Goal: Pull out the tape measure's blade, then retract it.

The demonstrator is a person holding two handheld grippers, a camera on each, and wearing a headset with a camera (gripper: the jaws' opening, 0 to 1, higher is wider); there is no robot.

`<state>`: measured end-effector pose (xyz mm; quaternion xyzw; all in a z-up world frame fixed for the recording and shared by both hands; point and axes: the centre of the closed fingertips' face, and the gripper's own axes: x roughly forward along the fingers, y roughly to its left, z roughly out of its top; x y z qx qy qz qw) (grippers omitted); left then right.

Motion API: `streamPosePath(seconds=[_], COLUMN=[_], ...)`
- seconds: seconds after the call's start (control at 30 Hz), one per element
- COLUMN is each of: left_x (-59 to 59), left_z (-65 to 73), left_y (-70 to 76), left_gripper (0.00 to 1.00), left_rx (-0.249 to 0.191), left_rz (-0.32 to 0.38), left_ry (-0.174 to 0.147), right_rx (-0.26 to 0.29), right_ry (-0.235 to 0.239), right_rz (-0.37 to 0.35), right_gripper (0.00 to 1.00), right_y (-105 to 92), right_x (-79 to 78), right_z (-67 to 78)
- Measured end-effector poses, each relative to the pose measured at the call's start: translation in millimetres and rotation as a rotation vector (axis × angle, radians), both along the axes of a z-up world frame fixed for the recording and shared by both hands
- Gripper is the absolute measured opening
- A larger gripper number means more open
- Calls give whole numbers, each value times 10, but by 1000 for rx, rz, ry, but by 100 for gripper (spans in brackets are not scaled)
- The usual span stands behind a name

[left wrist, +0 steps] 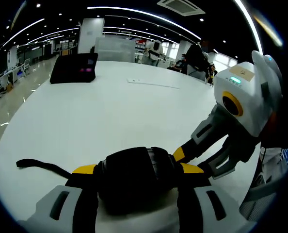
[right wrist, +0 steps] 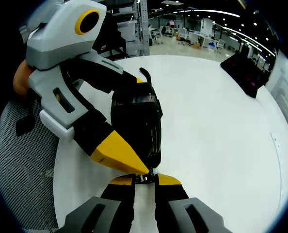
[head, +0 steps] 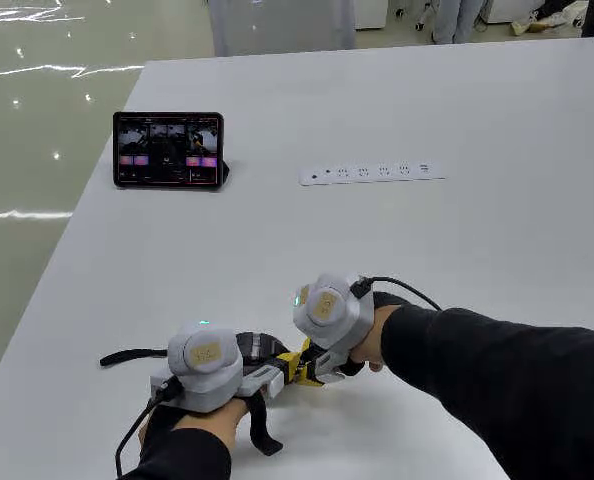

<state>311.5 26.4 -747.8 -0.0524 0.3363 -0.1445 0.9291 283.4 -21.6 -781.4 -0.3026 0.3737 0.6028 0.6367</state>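
Observation:
A black tape measure (head: pixel 262 347) lies near the table's front edge, with a black wrist strap (head: pixel 132 356) trailing off to its left. My left gripper (head: pixel 269 368) is shut on its body, yellow tips on both sides of the case (left wrist: pixel 136 182). My right gripper (head: pixel 305 364) comes in from the right and meets the case's front. In the right gripper view its own jaws (right wrist: pixel 145 180) are shut on the small blade hook at the case's mouth (right wrist: pixel 136 121). Hardly any blade shows between hook and case.
A dark tablet (head: pixel 167 150) stands propped at the back left, and a white power strip (head: pixel 372 172) lies in the middle of the white table (head: pixel 427 250). The table's left edge runs close to the tablet. People stand beyond the far edge.

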Motion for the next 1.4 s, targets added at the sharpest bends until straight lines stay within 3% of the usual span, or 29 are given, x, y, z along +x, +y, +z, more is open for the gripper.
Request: streamPosePath(seconds=[0.13, 0.2, 0.23, 0.3, 0.4, 0.5, 0.67, 0.93, 1.07, 1.23, 1.3, 1.33, 1.37, 1.4], left_x=[9, 57, 60, 35, 60, 69, 91, 42, -24, -66, -65, -107, -116, -127], left_z=[11, 80, 97, 98, 148, 171, 197, 193, 192, 202, 246, 292, 320, 337], left_y=[-6, 43, 31, -2, 51, 73, 101, 80, 82, 123, 133, 66, 58, 79], left_gripper=[62, 66, 67, 65, 68, 72, 75, 94, 99, 99, 99, 99, 99, 99], left_rx=[7, 116, 123, 84, 81, 111, 89, 51, 35, 36, 15, -35, -44, -22], left_rz=[-28, -69, -82, -85, -87, -131, -148, -217, -250, -294, -312, -349, -368, -389], left_ry=[0, -67, -76, -46, -53, -60, -58, -39, -25, -31, -42, -41, -47, -57], right_rx=[-6, -14, -16, -3, 13, 18, 22, 37, 54, 94, 97, 98, 101, 104], right_ry=[-20, -45, -54, -61, -36, -30, -30, -35, -39, -50, -44, -45, -48, -53], right_rz=[0, -16, -25, -42, -68, -75, -92, -130, -166, -209, -226, -229, -230, -232], right_gripper=[12, 17, 20, 25, 25, 23, 25, 28, 29, 32, 33, 33, 34, 34], right_y=[4, -10, -17, -23, -36, -55, -119, -273, -351, -444, -506, -546, -574, -604], right_x=[-4, 47, 73, 116, 114, 87, 42, -28, -30, -26, -42, -60, -73, -81], right_z=[0, 3, 9, 47, 79, 83, 110, 133, 175, 265, 275, 283, 291, 301])
